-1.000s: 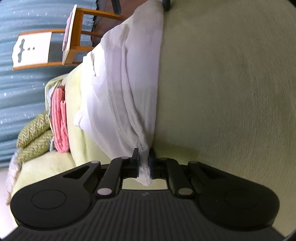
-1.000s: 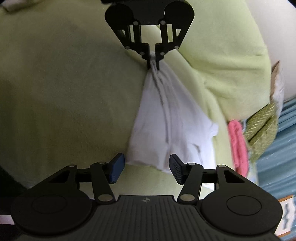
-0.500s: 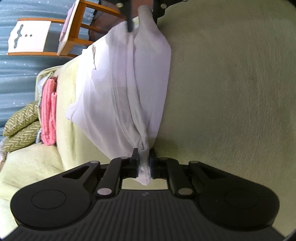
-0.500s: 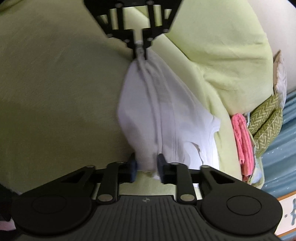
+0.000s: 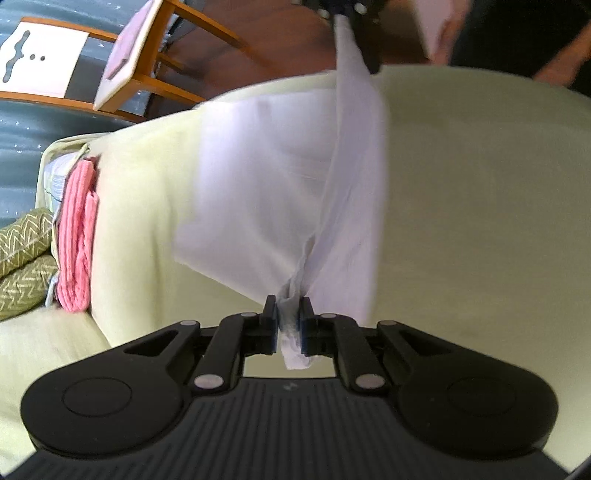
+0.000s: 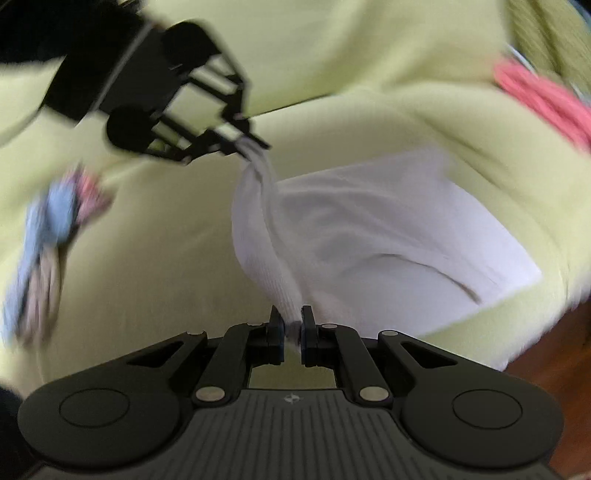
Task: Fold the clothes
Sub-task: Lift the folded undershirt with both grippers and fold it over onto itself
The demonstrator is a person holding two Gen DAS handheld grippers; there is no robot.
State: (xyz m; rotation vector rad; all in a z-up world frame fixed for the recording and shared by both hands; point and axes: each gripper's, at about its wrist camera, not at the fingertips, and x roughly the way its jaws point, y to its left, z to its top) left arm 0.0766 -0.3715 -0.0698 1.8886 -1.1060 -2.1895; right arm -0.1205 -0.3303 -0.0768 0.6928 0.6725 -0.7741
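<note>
- Your left gripper (image 5: 289,319) is clamped on a bunched end of the white garment (image 5: 280,206); a small tuft of cloth pokes out behind the pads, toward the camera; from the right wrist view the same gripper (image 6: 248,143) shows at the upper left with the cloth trailing from its tip.
- Your right gripper (image 6: 291,328) has its jaws closing, with the other gathered end of the white garment (image 6: 369,236) between them — the pads already press the cloth; in the left wrist view it (image 5: 345,18) sits at the top edge, partly cut off, with the cloth running down from it.
- The garment is stretched as a taut ridge between your two grippers; the rest of it hangs and spreads as a broad white panel over the pale green bed cover (image 5: 480,221); its free side reaches toward the edge of the bed, where the wooden floor (image 6: 554,354) begins.
- A pink folded cloth (image 5: 75,236) lies at the far edge of the bed beside green zigzag-patterned cushions (image 5: 22,258); well apart from the garment.
- A blue and pink cloth (image 6: 55,221) — blurred — lies on the cover at the left of the right wrist view.
- A wooden chair (image 5: 140,62) stands on the floor beyond the bed.
</note>
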